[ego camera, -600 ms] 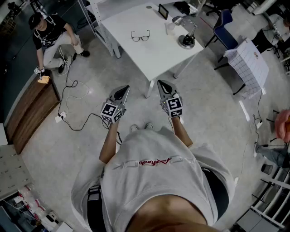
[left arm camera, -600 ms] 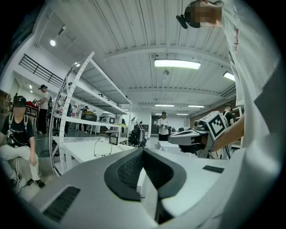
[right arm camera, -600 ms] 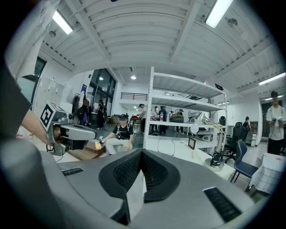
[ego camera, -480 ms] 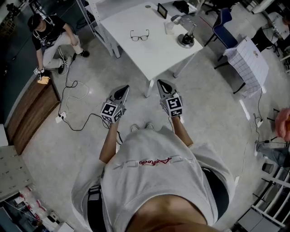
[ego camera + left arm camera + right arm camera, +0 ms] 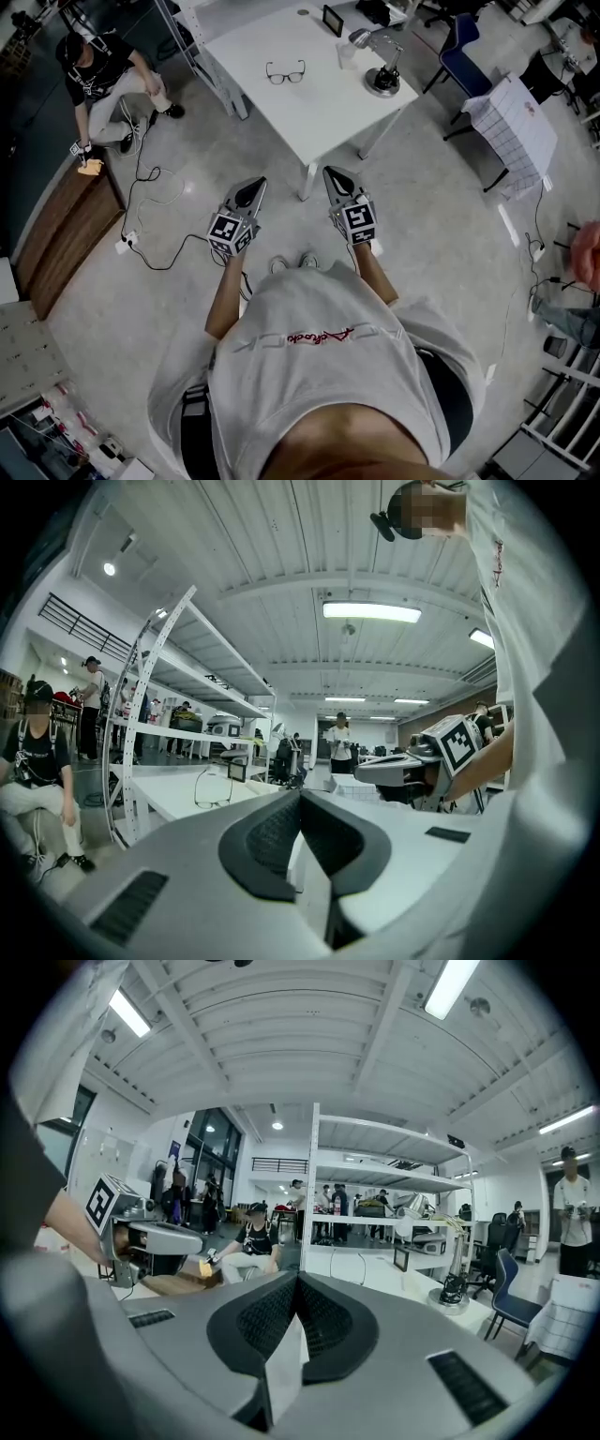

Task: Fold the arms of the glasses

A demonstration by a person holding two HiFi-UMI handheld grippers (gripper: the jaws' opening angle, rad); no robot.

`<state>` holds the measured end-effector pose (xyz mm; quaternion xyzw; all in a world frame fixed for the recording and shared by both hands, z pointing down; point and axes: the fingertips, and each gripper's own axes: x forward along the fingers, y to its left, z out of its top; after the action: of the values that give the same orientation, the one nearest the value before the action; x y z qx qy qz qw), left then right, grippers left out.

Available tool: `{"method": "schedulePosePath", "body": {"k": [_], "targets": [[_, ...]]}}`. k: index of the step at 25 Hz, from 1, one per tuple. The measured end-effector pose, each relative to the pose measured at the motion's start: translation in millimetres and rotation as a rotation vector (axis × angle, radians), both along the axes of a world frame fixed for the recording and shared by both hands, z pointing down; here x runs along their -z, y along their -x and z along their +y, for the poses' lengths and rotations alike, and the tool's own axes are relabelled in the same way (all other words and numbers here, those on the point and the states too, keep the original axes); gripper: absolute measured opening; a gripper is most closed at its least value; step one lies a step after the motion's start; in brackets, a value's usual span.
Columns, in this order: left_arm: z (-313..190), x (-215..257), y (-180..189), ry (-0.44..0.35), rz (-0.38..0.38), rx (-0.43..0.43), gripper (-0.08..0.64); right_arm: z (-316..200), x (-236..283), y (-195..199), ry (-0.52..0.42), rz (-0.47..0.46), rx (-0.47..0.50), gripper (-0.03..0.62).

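The glasses (image 5: 285,72) lie on the white table (image 5: 319,112) at the far side of the scene, left of a desk lamp (image 5: 382,84). I hold my left gripper (image 5: 251,187) and right gripper (image 5: 336,176) side by side over the floor, well short of the table. Each has its jaws pressed together on nothing.

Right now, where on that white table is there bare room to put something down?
The near part of the table is bare, from the glasses down to its front corner. The far right end is crowded: cup, desk lamp, small screen.
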<state>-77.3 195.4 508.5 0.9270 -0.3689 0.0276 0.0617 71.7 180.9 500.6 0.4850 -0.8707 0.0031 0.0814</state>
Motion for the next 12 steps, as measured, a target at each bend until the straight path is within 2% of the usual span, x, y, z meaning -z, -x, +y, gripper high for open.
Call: {"method": "schedulePosePath", "body": {"k": [12], "targets": [[2,-10,-14,0.017,-0.011,0.040,0.014,-2,-11,-14,0.014,0.014,0.042,0.020]]}}
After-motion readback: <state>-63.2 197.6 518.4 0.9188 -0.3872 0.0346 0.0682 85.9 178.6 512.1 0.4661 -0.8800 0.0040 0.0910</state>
